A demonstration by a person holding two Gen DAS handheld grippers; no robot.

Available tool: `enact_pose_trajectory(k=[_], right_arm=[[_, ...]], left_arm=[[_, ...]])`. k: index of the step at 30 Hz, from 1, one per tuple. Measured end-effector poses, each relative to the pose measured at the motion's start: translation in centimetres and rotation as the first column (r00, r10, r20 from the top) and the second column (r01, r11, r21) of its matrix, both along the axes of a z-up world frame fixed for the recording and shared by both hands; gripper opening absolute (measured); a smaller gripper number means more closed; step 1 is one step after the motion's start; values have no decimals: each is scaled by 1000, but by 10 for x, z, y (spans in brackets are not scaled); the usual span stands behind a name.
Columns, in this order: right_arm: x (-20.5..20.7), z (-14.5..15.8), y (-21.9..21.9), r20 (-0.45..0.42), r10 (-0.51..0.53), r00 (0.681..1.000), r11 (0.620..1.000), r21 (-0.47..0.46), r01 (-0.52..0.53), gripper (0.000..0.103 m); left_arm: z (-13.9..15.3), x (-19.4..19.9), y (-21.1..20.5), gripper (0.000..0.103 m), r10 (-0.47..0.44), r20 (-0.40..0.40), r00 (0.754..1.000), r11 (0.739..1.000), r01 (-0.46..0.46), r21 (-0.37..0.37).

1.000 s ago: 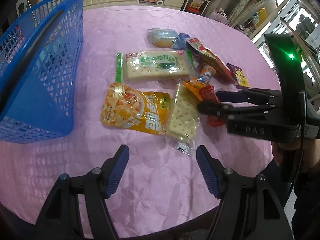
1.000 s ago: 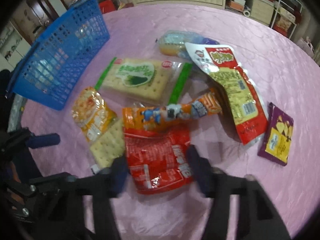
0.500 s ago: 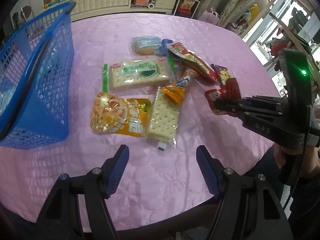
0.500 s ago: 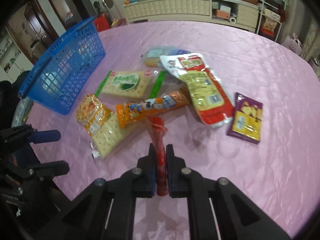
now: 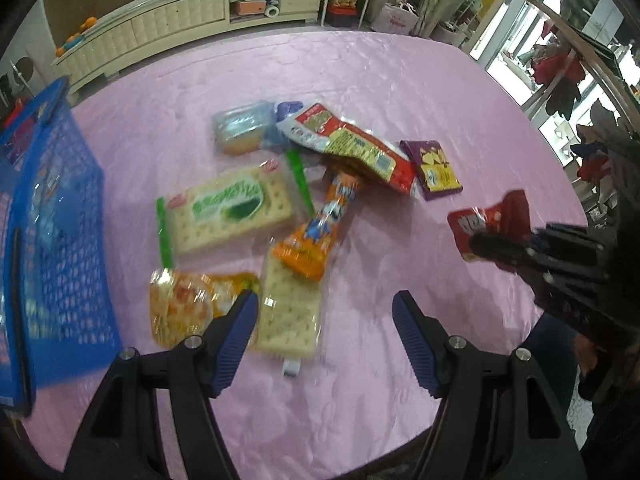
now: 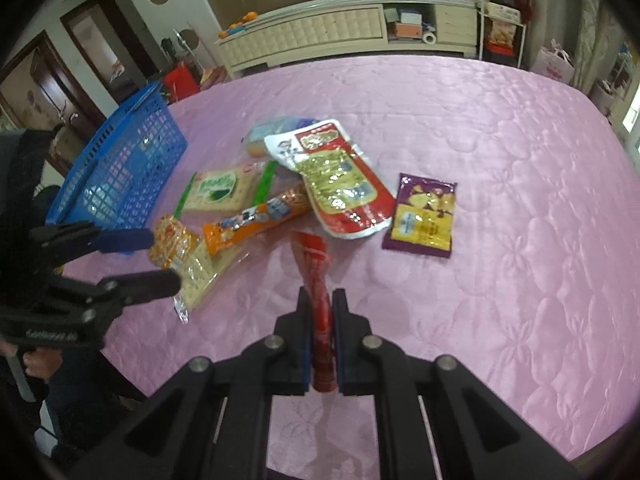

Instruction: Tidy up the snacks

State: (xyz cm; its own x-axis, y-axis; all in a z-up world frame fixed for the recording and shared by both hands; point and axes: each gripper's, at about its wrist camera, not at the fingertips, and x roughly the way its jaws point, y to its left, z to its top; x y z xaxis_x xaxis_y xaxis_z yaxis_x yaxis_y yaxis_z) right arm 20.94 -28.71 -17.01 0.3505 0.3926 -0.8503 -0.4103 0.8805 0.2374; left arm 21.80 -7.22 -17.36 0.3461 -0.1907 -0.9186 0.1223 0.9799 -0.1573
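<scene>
My right gripper point(image 6: 320, 312) is shut on a red snack packet point(image 6: 316, 280) and holds it above the pink table; the packet also shows in the left wrist view point(image 5: 488, 222), right of the pile. My left gripper point(image 5: 324, 320) is open and empty, low over the near edge of the pile, and shows in the right wrist view point(image 6: 160, 260). The blue basket point(image 5: 52, 240) stands at the left. The pile holds a green cracker pack point(image 5: 228, 208), a plain cracker pack point(image 5: 290, 316), a yellow packet point(image 5: 184, 308), an orange tube point(image 5: 324, 228), a red-and-yellow pouch point(image 5: 352, 148) and a purple packet point(image 5: 434, 170).
A clear-wrapped cake point(image 5: 240, 128) lies at the far side of the pile. The pink tablecloth point(image 6: 500, 160) spreads wide to the right. A low white cabinet point(image 6: 320, 36) and shelves stand beyond the table. The table's near edge is just below both grippers.
My right gripper closed on the red packet, lifted it off the pile and drew it back to the right. The left gripper pulled back and stayed open.
</scene>
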Motion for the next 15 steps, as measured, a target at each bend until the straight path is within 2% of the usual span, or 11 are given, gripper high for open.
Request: enact_pose_trajectory(k=[3, 5, 6, 7, 12, 15], right_arm=[[3, 0, -4, -11, -22, 1000, 1000, 14, 22, 12], [5, 0, -7, -16, -31, 999, 999, 28, 31, 12], [7, -1, -9, -21, -35, 999, 999, 32, 36, 12], [8, -2, -9, -24, -38, 999, 999, 35, 39, 12], [13, -7, -15, -40, -52, 998, 997, 54, 54, 12], [16, -11, -20, -54, -64, 996, 996, 64, 68, 12]], left_arm=[[-6, 20, -7, 66, -28, -20, 999, 999, 29, 32], [-13, 31, -13, 61, -59, -45, 997, 997, 61, 49], [-17, 36, -16, 53, -69, -59, 996, 996, 72, 60], [-21, 41, -19, 48, -83, -75, 994, 994, 88, 71], [-39, 63, -35, 46, -168, -116, 979, 975, 183, 125], [-49, 73, -45, 36, -201, -145, 969, 965, 221, 142]])
